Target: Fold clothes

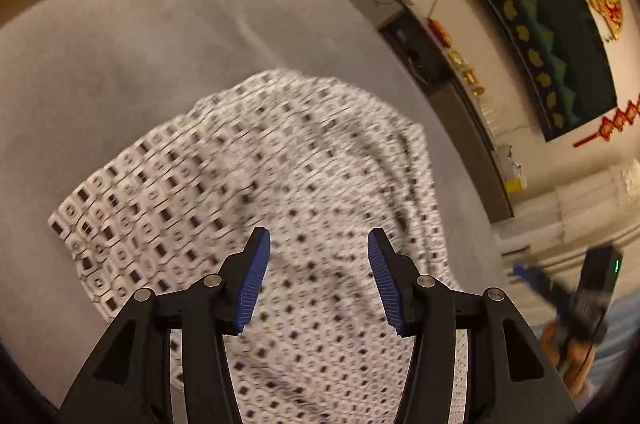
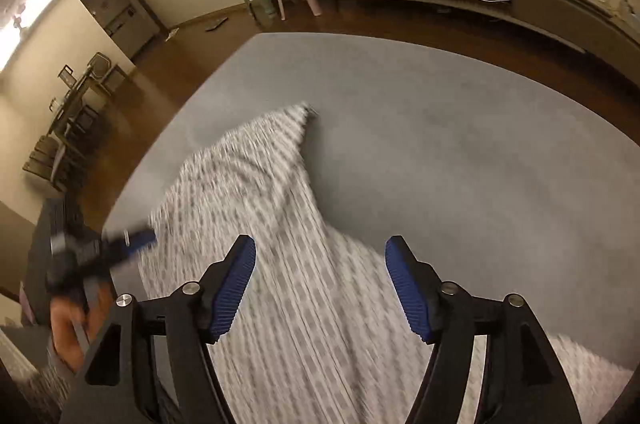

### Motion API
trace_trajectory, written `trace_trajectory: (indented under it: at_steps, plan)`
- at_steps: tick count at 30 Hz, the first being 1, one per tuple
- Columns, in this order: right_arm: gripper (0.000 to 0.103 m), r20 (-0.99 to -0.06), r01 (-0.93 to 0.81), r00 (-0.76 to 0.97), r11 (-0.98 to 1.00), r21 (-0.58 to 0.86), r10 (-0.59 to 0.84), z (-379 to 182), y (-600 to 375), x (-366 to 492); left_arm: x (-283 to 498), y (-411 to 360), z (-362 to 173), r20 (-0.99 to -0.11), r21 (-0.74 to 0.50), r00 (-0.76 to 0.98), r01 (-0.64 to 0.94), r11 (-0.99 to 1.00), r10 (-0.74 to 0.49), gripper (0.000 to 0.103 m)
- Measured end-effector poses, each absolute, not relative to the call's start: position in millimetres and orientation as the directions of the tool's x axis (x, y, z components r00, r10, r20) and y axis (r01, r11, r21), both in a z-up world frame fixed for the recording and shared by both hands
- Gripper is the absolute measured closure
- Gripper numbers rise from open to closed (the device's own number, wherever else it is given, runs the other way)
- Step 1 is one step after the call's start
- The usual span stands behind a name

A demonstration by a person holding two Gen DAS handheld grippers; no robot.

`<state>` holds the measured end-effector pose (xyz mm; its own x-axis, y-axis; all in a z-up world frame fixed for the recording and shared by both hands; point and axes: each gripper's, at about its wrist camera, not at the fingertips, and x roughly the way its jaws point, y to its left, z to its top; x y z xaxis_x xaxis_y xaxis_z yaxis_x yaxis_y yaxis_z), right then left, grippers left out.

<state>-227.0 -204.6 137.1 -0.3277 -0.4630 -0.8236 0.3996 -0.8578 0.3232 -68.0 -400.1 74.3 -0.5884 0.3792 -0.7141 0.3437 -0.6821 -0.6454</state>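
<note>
On the grey felt-like mat a white garment printed with small dark squares lies rumpled and motion-blurred at 12 o'clock beneath the left gripper and right gripper, both spread wide with ribbed blue pads empty.

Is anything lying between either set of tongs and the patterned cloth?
Nothing visible. The left tongs and right tongs are both open directly above the white, dark-patterned garment, which lies on the grey mat with nothing on top.

patterned garment (blurred) on grey mat, right gripper jaws apart
</note>
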Motion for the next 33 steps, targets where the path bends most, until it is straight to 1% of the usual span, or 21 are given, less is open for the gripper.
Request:
trace_trajectory:
  at_steps: [2, 8, 9, 10, 11, 14, 16, 17, 19, 21, 23, 25, 26, 27, 29, 31, 33]
  plan:
    - [0.034, -0.827, 0.377, -0.315, -0.861, 0.341, -0.465, 118.2, -235.2, -257.3, -68.2, -408.7, 50.3, -0.712, -0.671, -0.563, 0.369, -0.643, 0.42, 0.049]
    - [0.034, -0.841, 0.285, -0.26, -0.87, 0.403, -0.475, 44.4, -296.1, -326.1, -58.2, -435.2, 51.3, -0.645, -0.734, -0.637, 0.36, -0.577, 0.423, 0.048]
    - [0.046, -0.845, 0.285, -0.255, -0.872, 0.399, -0.47, 32.4, -308.5, -332.3, -57.6, -438.5, 54.5, -0.626, -0.747, -0.655, 0.349, -0.566, 0.422, 0.046]
    - [0.062, -0.848, 0.294, -0.252, -0.872, 0.392, -0.466, 26.4, -317.7, -335.8, -58.3, -440.8, 55.7, -0.611, -0.758, -0.667, 0.339, -0.557, 0.425, 0.045]
    - [0.088, -0.848, 0.314, -0.243, -0.865, 0.391, -0.472, 23.0, -328.0, -337.7, -59.3, -443.0, 58.0, -0.593, -0.772, -0.68, 0.326, -0.546, 0.432, 0.045]
    - [0.098, -0.812, 0.41, -0.276, -0.827, 0.384, -0.514, 46.0, -352.8, -322.2, -58.5, -451.6, 63.8, -0.539, -0.805, -0.717, 0.286, -0.52, 0.441, 0.045]
    - [0.099, -0.764, 0.501, -0.307, -0.779, 0.377, -0.567, 77.5, -369.2, -294.7, -58.4, -457.5, 67.1, -0.507, -0.823, -0.74, 0.263, -0.504, 0.442, 0.044]
    - [0.099, -0.738, 0.549, -0.319, -0.751, 0.368, -0.595, 92.5, -378.2, -278.6, -61.7, -459.8, 68.2, -0.496, -0.83, -0.745, 0.258, -0.494, 0.445, 0.041]
    - [0.099, -0.7, 0.638, -0.314, -0.689, 0.345, -0.642, 110.5, -399.9, -239.7, -65.6, -462.0, 72.2, -0.463, -0.853, -0.757, 0.238, -0.465, 0.461, 0.038]
    - [0.099, -0.673, 0.714, -0.301, -0.628, 0.311, -0.676, 121.0, -423.2, -200.1, -72.2, -459.0, 77.0, -0.433, -0.865, -0.759, 0.199, -0.46, 0.487, 0.031]
    - [0.099, -0.678, 0.75, -0.289, -0.6, 0.278, -0.676, 111.1, -447.7, -173.0, -75.4, -452.1, 76.8, -0.421, -0.869, -0.752, 0.176, -0.462, 0.507, 0.03]
    - [0.102, -0.697, 0.754, -0.299, -0.609, 0.246, -0.652, 88.1, -459.5, -159.7, -79.9, -444.2, 70.5, -0.431, -0.867, -0.74, 0.181, -0.465, 0.516, 0.027]
    - [0.102, -0.702, 0.753, -0.284, -0.605, 0.258, -0.653, 78.3, -462.4, -156.1, -82.2, -441.7, 66.3, -0.44, -0.865, -0.732, 0.19, -0.465, 0.52, 0.024]
    - [0.102, -0.705, 0.75, -0.28, -0.607, 0.264, -0.652, 71.3, -464.0, -153.0, -85.5, -439.9, 60.3, -0.449, -0.866, -0.714, 0.2, -0.458, 0.537, 0.024]
    - [0.102, -0.719, 0.75, -0.311, -0.625, 0.216, -0.622, 79.6, -433.3, -138.3, -87.7, -439.6, 50.2, -0.469, -0.864, -0.696, 0.236, -0.445, 0.544, 0.024]
    - [0.098, -0.726, 0.718, -0.373, -0.675, 0.169, -0.578, 85.4, -415.6, -130.2, -83.8, -443.8, 49.7, -0.489, -0.852, -0.713, 0.264, -0.453, 0.503, 0.024]
    - [0.084, -0.736, 0.676, -0.425, -0.725, 0.129, -0.527, 82.3, -398.8, -126.1, -89.6, -443.2, 52.5, -0.486, -0.85, -0.716, 0.255, -0.46, 0.501, 0.024]
